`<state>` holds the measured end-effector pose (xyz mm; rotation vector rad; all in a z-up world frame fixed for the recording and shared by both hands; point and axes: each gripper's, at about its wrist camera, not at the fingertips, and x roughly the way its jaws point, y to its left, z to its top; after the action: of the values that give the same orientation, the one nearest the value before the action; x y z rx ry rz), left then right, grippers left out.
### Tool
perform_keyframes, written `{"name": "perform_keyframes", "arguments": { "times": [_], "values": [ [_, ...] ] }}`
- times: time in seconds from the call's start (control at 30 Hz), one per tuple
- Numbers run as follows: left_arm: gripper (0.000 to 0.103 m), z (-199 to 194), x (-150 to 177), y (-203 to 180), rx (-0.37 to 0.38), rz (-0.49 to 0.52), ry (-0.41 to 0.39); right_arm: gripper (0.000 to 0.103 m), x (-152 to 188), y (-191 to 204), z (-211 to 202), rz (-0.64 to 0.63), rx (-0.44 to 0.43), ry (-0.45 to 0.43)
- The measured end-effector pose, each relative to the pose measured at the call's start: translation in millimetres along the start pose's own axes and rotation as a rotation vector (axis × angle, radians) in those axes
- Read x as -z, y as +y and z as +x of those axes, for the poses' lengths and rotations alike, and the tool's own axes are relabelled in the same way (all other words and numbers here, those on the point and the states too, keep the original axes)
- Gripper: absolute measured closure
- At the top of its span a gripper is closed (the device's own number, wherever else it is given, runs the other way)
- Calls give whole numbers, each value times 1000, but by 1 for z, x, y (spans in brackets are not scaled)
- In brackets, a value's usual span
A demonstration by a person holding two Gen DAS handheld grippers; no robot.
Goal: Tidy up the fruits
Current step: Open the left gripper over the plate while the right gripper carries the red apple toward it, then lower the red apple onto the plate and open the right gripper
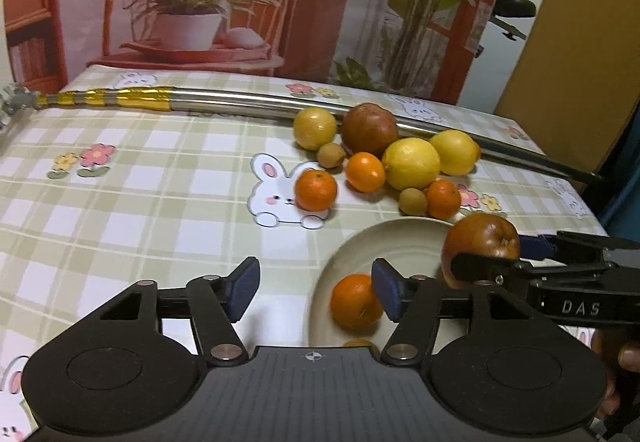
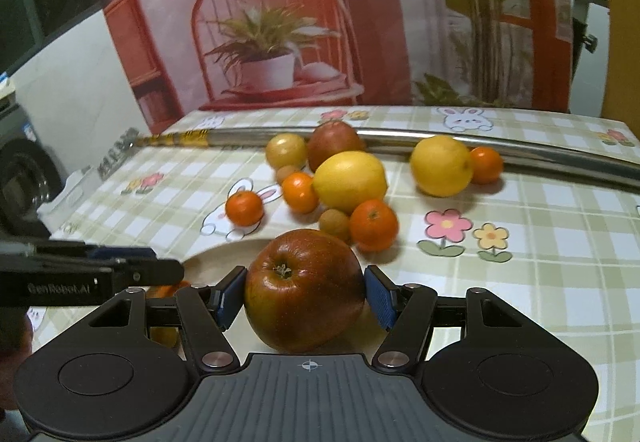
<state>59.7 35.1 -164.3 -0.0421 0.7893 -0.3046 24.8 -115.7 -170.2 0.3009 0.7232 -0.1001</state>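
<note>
While right gripper (image 2: 305, 292) clamps apple (image 2: 304, 288), left gripper (image 1: 316, 290) gapes.

- Plate (image 1: 352, 242) at near table edge; one orange (image 1: 355, 301) on it.
- Apple (image 2: 304, 288) held above plate's right side.
- Loose fruit cluster (image 1: 384, 158) behind plate.
- Metal rod (image 1: 248, 102) behind cluster, lying left-right.

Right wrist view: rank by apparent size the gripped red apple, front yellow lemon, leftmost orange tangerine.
1. Red apple, though nearness to the camera inflates it
2. Yellow lemon
3. Orange tangerine
</note>
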Motion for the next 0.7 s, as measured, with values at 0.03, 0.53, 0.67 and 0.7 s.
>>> {"name": "perform_keyframes", "arguments": {
  "times": [0.03, 0.53, 0.67, 0.7],
  "values": [
    [28, 0, -1, 0, -21, -1, 7, 44, 1, 1, 1, -2, 2, 4],
    [6, -5, -6, 12, 8, -83, 29, 43, 8, -1, 8, 18, 17, 42],
    [6, -7, -6, 15, -42, -87, 16, 43, 8, -2, 8, 23, 18, 46],
    [6, -8, -7, 15, -53, -89, 16, 43, 7, -2, 8, 29, 18, 49]
  ]
}}
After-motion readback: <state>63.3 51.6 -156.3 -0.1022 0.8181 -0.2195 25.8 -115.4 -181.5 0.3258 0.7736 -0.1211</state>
